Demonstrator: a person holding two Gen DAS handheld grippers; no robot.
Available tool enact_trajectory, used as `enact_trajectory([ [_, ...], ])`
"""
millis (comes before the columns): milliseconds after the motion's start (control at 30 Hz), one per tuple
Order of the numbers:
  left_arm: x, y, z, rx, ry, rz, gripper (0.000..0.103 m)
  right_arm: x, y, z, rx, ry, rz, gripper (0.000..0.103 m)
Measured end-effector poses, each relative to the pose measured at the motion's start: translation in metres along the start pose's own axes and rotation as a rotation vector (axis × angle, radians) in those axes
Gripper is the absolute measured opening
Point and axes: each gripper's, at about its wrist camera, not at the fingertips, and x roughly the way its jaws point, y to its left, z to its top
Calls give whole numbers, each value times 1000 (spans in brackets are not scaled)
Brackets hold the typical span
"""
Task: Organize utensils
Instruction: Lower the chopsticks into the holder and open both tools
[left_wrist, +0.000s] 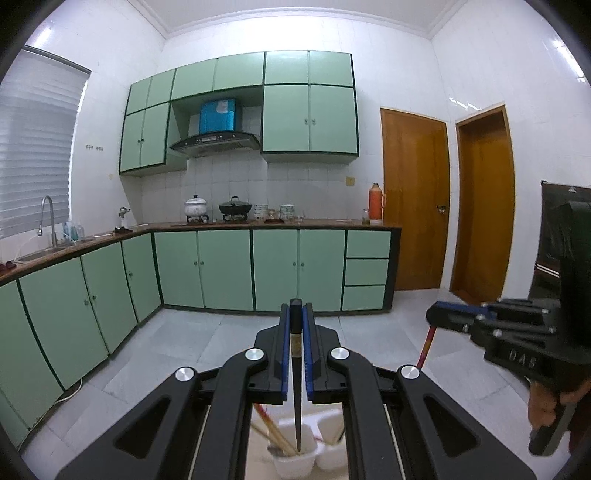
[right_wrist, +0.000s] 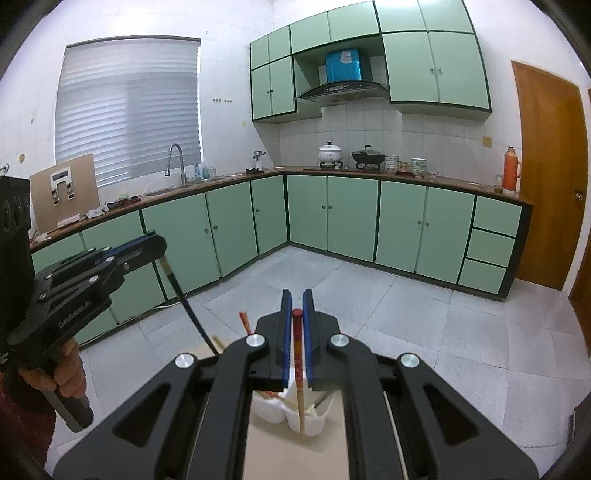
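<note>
At lower centre of both views | black chopstick (left_wrist: 296, 369) is pinched near its blunt top by left gripper (left_wrist: 296, 321), tip in white holder (left_wrist: 295, 461) | red-topped chopstick (right_wrist: 299, 373) is pinched alike by right gripper (right_wrist: 296, 314) | handling judged: light, stiff, slippery; pivots if held lower.

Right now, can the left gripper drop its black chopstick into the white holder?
Probably yes: the left gripper holds the black chopstick tip-down over the white holder, nothing between.
</note>
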Motion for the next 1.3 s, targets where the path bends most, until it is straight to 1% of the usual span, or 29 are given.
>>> enact_trajectory([
  [167,32,4,1,-19,8,2,6,29,-6,7,13,0,-7,5],
  [300,57,9,-15,-47,44,0,6,52,-14,6,40,1,-11,5],
  [367,68,12,-24,-59,63,0,6,63,-17,4,59,5,-5,5],
  [533,92,20,-47,-81,123,5,6,91,-24,-18,88,67,4,6],
  [567,96,22,-52,-84,136,0,6,96,-25,-24,91,83,9,8],
  [633,102,24,-59,-95,163,-3,6,99,-25,-32,92,99,6,9],
  [667,104,26,-63,-102,174,-3,6,100,-25,-35,90,104,1,12],
  [733,102,29,-67,-112,174,4,8,97,-25,-38,85,103,-17,16],
  [767,101,31,-66,-114,172,3,10,93,-25,-39,81,95,-29,21],
  [800,97,32,-65,-118,165,6,15,88,-25,-40,78,82,-41,27],
  [833,94,33,-64,-120,158,12,22,83,-25,-41,76,71,-53,30],
  [867,90,34,-63,-123,150,18,26,75,-25,-42,71,57,-75,34],
  [933,78,36,-59,-127,128,33,36,60,-24,-45,58,40,-118,37],
  [967,71,36,-58,-129,118,38,38,55,-25,-48,54,35,-132,42],
  [1000,60,36,-58,-134,102,42,43,45,-23,-52,51,27,-152,49],
  [1033,53,36,-58,-137,93,47,51,38,-24,-56,52,20,-163,52],
  [1100,35,33,-59,-138,71,55,59,23,-23,-66,61,8,-175,63],
  [1133,25,31,-61,-137,63,60,63,13,-21,-74,72,5,-183,66],
  [1167,16,29,-63,-138,60,65,65,7,-22,-80,81,4,-188,72],
  [1233,0,25,-68,-144,60,64,75,-8,-17,-97,96,6,-201,79],
  [1267,-5,23,-71,-146,61,63,77,-15,-14,-104,96,8,-210,85],
  [1300,-14,20,-75,-147,65,65,81,-21,-11,-113,95,15,-225,90],
])
